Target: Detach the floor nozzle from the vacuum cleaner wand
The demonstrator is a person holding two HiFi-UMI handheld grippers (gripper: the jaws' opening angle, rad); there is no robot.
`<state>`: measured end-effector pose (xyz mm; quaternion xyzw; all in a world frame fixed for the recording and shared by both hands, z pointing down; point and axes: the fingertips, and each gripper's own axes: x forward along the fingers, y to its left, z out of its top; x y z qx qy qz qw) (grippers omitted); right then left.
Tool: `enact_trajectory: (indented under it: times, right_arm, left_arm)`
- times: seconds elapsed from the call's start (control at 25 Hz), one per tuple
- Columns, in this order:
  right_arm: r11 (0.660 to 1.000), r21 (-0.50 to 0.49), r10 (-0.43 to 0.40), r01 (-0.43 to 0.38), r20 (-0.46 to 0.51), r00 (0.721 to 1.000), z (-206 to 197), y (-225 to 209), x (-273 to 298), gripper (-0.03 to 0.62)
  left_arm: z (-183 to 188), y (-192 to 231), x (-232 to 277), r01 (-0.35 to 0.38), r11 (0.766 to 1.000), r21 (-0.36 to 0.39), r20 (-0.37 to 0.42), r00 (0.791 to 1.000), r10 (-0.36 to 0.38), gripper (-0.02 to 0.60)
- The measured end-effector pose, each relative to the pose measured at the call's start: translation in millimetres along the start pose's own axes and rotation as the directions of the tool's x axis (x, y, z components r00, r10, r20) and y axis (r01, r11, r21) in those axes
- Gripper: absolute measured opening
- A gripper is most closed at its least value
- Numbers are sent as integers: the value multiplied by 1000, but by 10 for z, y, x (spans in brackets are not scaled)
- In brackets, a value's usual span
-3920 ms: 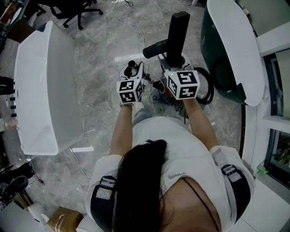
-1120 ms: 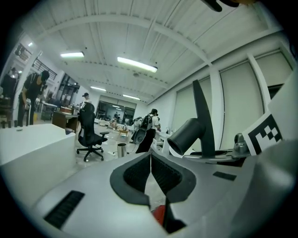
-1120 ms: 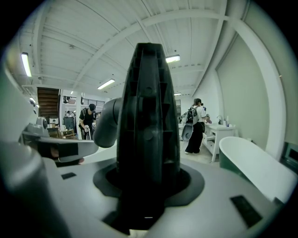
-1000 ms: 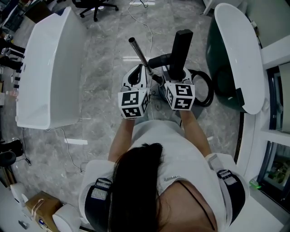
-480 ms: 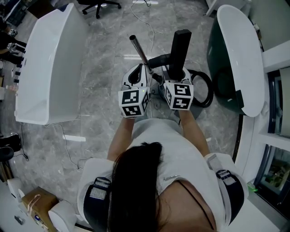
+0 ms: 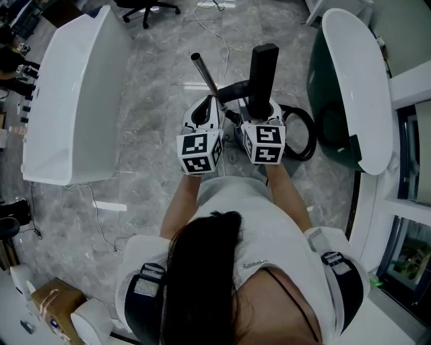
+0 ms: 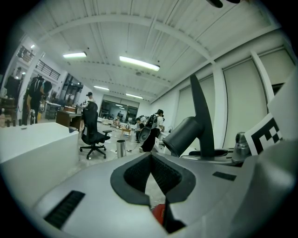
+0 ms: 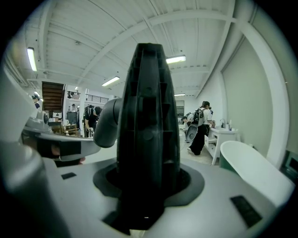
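Note:
The black floor nozzle (image 6: pixel 261 67) stands on end between the jaws of my right gripper (image 6: pixel 261 111), which is shut on it. It fills the right gripper view as a dark column (image 8: pixel 148 130). Its grey neck (image 6: pixel 232 87) points left with an open mouth (image 7: pixel 182 136), joined to nothing. The metal wand (image 6: pixel 209 81) slants up between the grippers, and its open end (image 6: pixel 195 59) is free. My left gripper (image 6: pixel 205 104) sits just left of the wand. Its jaws meet (image 7: pixel 150 160) with nothing between them.
A white bathtub (image 6: pixel 74 101) stands at the left, and a white and green one (image 6: pixel 357 87) at the right. A coiled black hose (image 6: pixel 303 138) lies by my right gripper. An office chair (image 6: pixel 145 7) and loose cables sit on the marble floor beyond.
Since the oldest frame the wand has come into view with its open end apart from the nozzle's neck. Over the last second both grippers have stayed put.

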<state>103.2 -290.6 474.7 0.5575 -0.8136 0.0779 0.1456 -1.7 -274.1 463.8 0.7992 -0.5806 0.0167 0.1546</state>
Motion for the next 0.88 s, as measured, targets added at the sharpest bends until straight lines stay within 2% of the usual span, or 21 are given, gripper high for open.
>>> enact_trajectory:
  times: [0.88]
  right_arm:
    - [999, -9, 45, -45, 24, 999, 98, 114, 62, 206]
  left_arm:
    - [34, 47, 20, -26, 1000, -8, 8, 1000, 26, 5]
